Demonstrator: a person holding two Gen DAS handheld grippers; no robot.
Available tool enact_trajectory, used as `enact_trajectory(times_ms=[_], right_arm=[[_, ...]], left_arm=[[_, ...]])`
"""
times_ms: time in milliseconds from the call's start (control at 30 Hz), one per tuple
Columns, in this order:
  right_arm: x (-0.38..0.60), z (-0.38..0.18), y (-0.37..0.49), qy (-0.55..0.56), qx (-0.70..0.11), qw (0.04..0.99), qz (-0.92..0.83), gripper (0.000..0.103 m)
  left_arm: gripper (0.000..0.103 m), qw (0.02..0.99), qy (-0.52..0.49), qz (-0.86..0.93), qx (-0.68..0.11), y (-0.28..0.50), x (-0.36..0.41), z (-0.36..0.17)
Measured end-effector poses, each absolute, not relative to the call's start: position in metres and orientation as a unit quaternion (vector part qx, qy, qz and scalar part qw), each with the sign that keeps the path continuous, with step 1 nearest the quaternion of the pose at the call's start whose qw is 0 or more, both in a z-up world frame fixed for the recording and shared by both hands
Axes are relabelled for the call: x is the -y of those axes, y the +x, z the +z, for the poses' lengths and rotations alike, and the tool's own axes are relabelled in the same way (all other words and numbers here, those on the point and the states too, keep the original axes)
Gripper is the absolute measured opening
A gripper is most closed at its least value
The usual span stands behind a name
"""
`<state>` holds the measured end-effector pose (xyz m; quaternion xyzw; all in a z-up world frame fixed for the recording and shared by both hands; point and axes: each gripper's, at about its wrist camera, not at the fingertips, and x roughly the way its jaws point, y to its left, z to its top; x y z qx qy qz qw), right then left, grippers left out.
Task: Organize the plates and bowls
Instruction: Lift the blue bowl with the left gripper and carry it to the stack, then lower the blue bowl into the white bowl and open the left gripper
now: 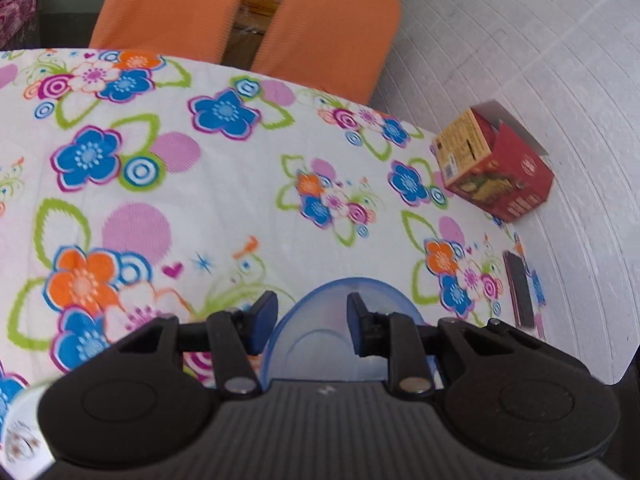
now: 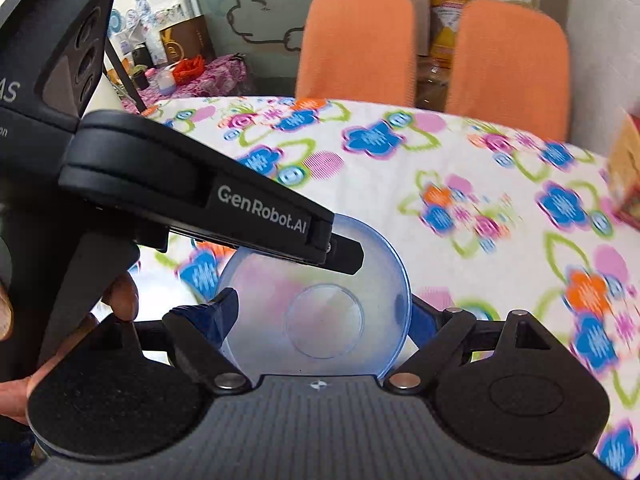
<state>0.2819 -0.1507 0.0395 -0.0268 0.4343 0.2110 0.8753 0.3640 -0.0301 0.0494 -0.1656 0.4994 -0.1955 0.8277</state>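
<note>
**Blue bowl between both grippers, over the flowered table**

Table [image 1: 192,184]: largest item, draped in a white cloth printed with blue, orange and pink flowers; it fills both wrist views. Two orange chairs [image 2: 356,44] stand behind its far edge at twelve o'clock.

Carton [image 1: 494,168]: red and yellow, top flap open, near the table edge at two o'clock in our left wrist view. A dark flat object [image 1: 520,292] lies at three o'clock; we cannot identify it.

Bowl [image 2: 320,304]: translucent blue plastic with a round flat base, sitting at six o'clock right in front of both cameras. We judge it light, fairly stiff and smooth, so likely to slip or skate if pinched across the curve. The thin rim is the place to hold it, one pad inside and one outside.

Left gripper [image 1: 312,326]: jaws stand moderately apart; the right finger [image 1: 358,328] shows inside the bowl's outline and the left one outside its wall, so we read them as straddling the rim. We cannot tell whether either pad touches. In our right wrist view it slants in from ten o'clock, its tip over the bowl.

Right gripper [image 2: 320,316]: fingers spread wide, flanking the bowl on both sides, not closed on it. A hand [image 2: 120,300] shows at eight o'clock beneath the left gripper's body.

Plate edge [image 1: 20,428]: white, patterned, at seven o'clock, mostly cut off.
</note>
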Motion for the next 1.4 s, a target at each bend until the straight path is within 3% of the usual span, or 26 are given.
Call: enact_trajectory(times_ms=[433, 700, 867, 1000, 1400], right_arm=[[0.205, 0.007, 0.224, 0.017, -0.445, 0.877, 0.182, 0.074], [0.247, 0.016, 0.18, 0.038, -0.358, 0.926, 0.114, 0.074], [0.255, -0.007, 0.14, 0.065, -0.311, 0.947, 0.052, 0.074], [0.259, -0.024, 0.128, 0.133, -0.308, 0.94, 0.063, 0.074], [0.248, -0.032, 0.17, 0.079, -0.341, 0.935, 0.048, 0.074]], left_arm=[[0.025, 0.83, -0.105, -0.223, -0.5, 0.29, 0.096, 0.02], [0.055, 0.869, -0.109, -0.208, -0.436, 0.273, 0.074, 0.036], [0.074, 0.905, -0.084, -0.17, -0.381, 0.236, 0.055, 0.038], [0.074, 0.917, -0.086, -0.142, -0.363, 0.21, 0.036, 0.027], [0.074, 0.901, -0.033, -0.165, -0.4, 0.238, 0.052, 0.003]])
